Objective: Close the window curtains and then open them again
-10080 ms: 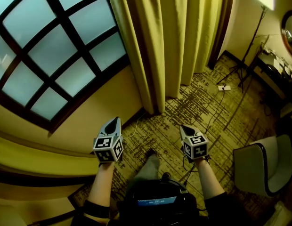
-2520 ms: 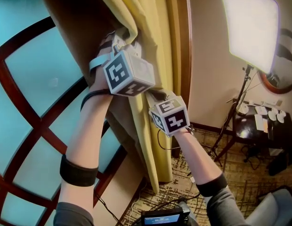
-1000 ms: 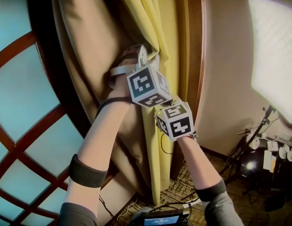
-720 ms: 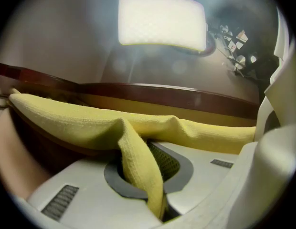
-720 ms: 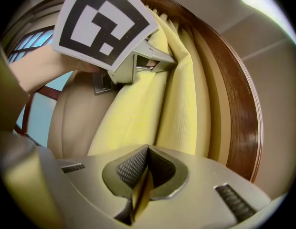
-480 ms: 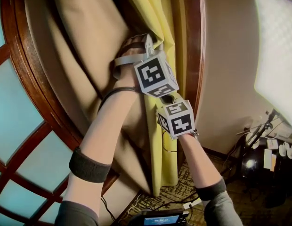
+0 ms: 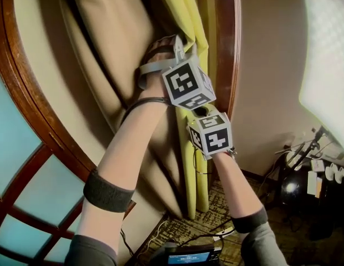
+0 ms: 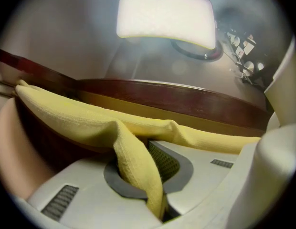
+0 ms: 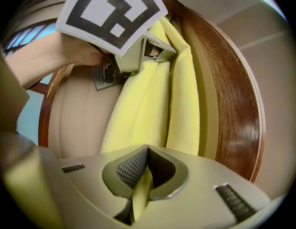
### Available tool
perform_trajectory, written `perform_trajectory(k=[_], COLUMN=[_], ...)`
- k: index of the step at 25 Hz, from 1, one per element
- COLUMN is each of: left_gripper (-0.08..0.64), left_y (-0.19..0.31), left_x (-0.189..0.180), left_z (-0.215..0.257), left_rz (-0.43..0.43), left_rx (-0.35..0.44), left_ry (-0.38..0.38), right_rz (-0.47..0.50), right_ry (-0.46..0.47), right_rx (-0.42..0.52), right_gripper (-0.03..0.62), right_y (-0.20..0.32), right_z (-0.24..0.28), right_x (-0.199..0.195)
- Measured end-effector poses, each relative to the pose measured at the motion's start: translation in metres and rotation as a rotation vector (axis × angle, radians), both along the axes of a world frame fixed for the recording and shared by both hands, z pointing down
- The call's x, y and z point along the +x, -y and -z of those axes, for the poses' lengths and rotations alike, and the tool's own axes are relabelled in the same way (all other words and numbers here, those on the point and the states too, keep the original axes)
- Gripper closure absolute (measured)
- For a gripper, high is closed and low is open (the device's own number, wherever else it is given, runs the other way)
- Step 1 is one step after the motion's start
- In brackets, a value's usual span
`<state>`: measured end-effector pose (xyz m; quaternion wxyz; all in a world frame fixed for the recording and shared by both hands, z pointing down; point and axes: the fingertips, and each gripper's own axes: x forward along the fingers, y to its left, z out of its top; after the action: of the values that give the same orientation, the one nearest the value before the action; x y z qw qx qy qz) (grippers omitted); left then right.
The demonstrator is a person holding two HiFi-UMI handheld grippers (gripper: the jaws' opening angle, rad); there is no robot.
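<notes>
Curtain [image 7: 188,165] — closer to wooden frame [image 7: 226,37]

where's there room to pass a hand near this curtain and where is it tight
Free: the bare wall between the wooden window frame and the light panel, and the tan lining left of the left gripper. Tight: the yellow curtain edge, where it and the right gripper clamp the fabric close together.

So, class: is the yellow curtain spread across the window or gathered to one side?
Gathered: the yellow curtain hangs bunched beside the wooden frame, leaving the window glass uncovered.
</notes>
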<state>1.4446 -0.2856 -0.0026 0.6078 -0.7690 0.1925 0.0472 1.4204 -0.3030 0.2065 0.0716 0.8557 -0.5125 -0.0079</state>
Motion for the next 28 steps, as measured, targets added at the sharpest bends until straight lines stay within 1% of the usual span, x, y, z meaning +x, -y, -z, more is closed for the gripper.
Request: perform_trajectory(k=[5, 11, 18, 21, 24, 28], left_gripper=[0.552, 0.548, 0.544, 0.545, 0.543, 0.538], left_y=[-0.003, -0.016, -0.015, -0.017, -0.011, -0.007], left_x=[-0.028, -0.063, -0.112, -0.134, -0.158, -0.192], left_z=[-0.009, -0.022, -0.039, -0.044, -0.046, -0.056], left_rz=[0.012, 0.025, 0.079, 0.079, 0.104, 0.115], left_rx=[-0.023, -0.07, -0.119, -0.128, -0.122, -0.125], left_ry=[-0.005, -0.007, -0.008, -0.02, -0.024, -0.018], right_rz=[0.029, 0.054, 0.124, 0.158, 0.185, 0.202], right_ry=[-0.005, -0.004, -0.005, 0.007, 0.014, 0.023], right_rx=[-0.007, 0.001, 0.023, 0.044, 0.059, 0.037], right_gripper=[0.578, 0.578, 0.577, 0.577, 0.577, 0.577], right_y=[0.0, -0.018, -0.034, -0.037, -0.033, -0.03], right_z=[-0.004, -0.007, -0.005, -0.007, -0.01, -0.026], right_x=[-0.026, -0.056, -0.105, -0.126, -0.148, -0.183])
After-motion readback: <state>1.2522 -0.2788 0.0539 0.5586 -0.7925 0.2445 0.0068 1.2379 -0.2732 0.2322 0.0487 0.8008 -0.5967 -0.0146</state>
